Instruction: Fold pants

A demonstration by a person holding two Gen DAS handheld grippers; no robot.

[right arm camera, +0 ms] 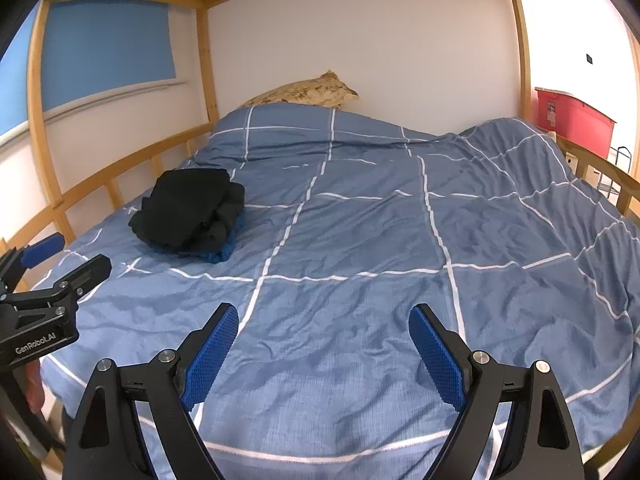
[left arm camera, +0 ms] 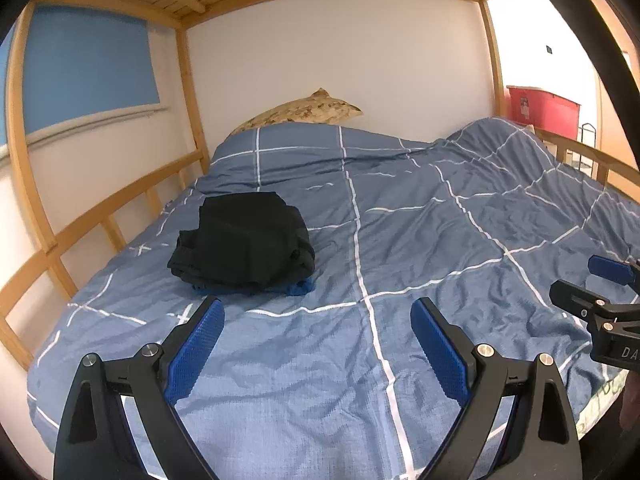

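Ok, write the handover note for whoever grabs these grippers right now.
Left gripper: open, empty, above the duvet.
Right gripper: open, empty, alongside it.
Black pants: folded bundle on the duvet's left side near the rail, lying on a blue garment.
Done: the pants look folded and set down.
Left: nothing unfolded is in view; check for more pants.

Bedroom: wooden bunk bed [left arm camera: 192, 92], duvet [left arm camera: 400, 240]
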